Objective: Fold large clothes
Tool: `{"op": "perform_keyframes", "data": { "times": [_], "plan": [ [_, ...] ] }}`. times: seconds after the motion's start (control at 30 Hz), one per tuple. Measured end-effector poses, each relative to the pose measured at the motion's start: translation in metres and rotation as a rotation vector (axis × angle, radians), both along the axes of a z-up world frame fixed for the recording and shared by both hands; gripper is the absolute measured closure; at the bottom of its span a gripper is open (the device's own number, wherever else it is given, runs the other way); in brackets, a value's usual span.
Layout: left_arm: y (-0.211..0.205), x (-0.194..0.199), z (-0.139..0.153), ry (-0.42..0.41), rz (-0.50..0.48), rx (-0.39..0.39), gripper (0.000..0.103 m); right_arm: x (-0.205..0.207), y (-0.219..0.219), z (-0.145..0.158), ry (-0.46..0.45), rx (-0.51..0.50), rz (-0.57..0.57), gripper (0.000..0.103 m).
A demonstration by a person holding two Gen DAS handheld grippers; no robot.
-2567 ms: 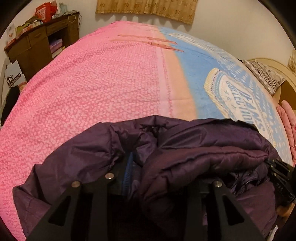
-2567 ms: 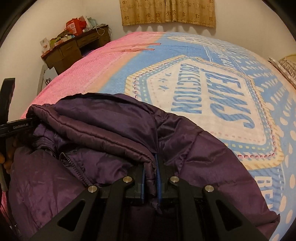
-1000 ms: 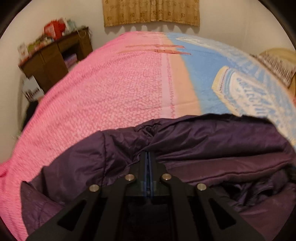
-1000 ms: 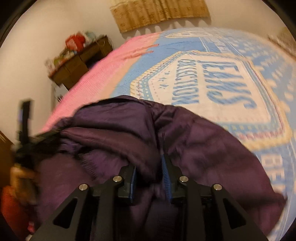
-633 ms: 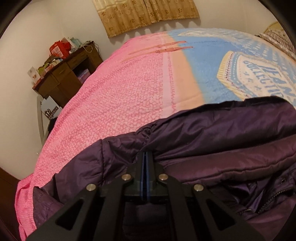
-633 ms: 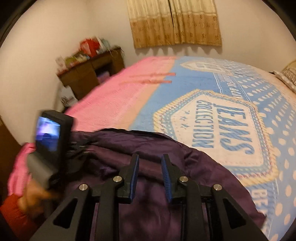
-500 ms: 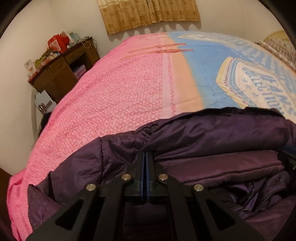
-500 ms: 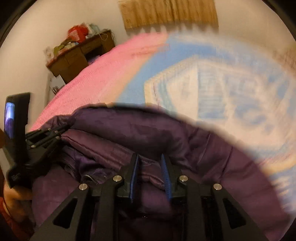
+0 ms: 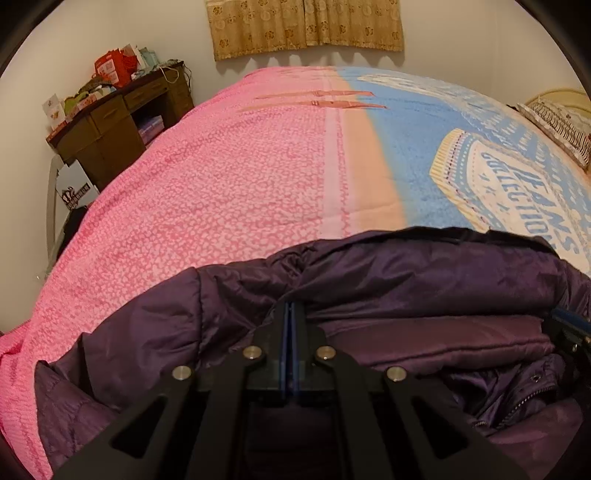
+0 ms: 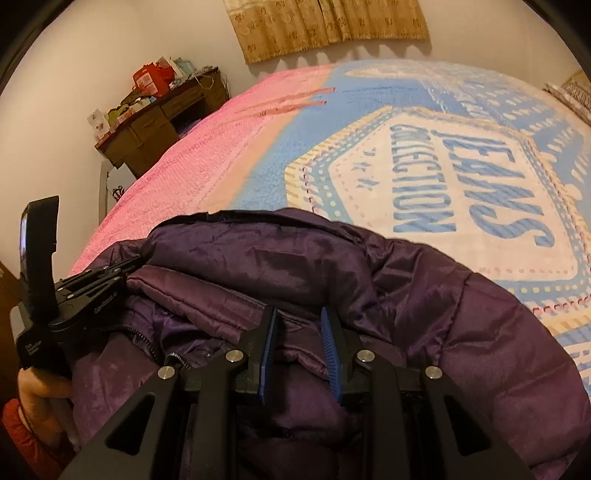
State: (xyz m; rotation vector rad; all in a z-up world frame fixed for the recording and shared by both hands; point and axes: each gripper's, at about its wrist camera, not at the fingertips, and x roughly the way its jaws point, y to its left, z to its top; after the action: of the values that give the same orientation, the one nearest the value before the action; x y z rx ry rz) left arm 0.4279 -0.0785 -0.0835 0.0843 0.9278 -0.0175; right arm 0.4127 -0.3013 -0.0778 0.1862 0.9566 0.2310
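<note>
Now the left gripper pinches the purple jacket with closed jaws; right gripper jaws gape.

Purple jacket, pink-and-blue speckled bedspread

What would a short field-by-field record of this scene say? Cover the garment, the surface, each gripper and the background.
garment: purple padded jacket, bunched, zip showing on its near side
surface: bedspread, pink on one side, blue with a lettered panel on the other
left gripper: shut on a fold of the jacket
right gripper: pads apart, a thick fold of the jacket between them; grip unclear
background: wooden desk with clutter on top, curtain on the far wall
</note>
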Motion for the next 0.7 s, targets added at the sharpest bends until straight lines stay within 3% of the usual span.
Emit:
{"op": "perform_keyframes", "data": {
  "times": [0.13, 0.23, 0.37, 0.5, 0.53, 0.57, 0.6, 0.67, 0.7],
  "plan": [
    [0.012, 0.003, -0.001, 0.012, 0.001, -0.101, 0.101, -0.005, 0.002, 0.001, 0.018, -0.069, 0.070, 0.079],
    [0.019, 0.007, -0.002, 0.023, 0.012, -0.171, 0.101, -0.005, -0.004, -0.005, -0.011, -0.022, 0.037, 0.079],
    [0.005, 0.006, -0.001, 0.015, 0.012, -0.087, 0.101, -0.009, 0.011, 0.001, -0.048, -0.123, 0.033, 0.077],
    [0.001, 0.000, 0.006, 0.012, -0.004, -0.044, 0.101, -0.040, -0.007, 0.023, -0.097, -0.039, -0.019, 0.076],
    [0.004, -0.003, 0.011, 0.016, -0.020, -0.056, 0.100, -0.064, -0.019, 0.037, -0.143, 0.013, -0.059, 0.069],
    [0.011, -0.012, 0.022, 0.010, -0.047, -0.076, 0.097, -0.082, -0.027, 0.047, -0.169, 0.041, -0.071, 0.054],
    [0.016, -0.021, 0.033, -0.011, -0.066, -0.099, 0.093, -0.101, -0.035, 0.057, -0.196, 0.063, -0.075, 0.047],
    [0.032, -0.051, 0.059, -0.074, -0.089, -0.149, 0.070, -0.156, -0.051, 0.083, -0.284, 0.070, -0.083, 0.039],
    [0.039, -0.071, 0.072, -0.113, -0.097, -0.153, 0.040, -0.178, -0.058, 0.093, -0.311, 0.063, -0.095, 0.039]
  ]
}}
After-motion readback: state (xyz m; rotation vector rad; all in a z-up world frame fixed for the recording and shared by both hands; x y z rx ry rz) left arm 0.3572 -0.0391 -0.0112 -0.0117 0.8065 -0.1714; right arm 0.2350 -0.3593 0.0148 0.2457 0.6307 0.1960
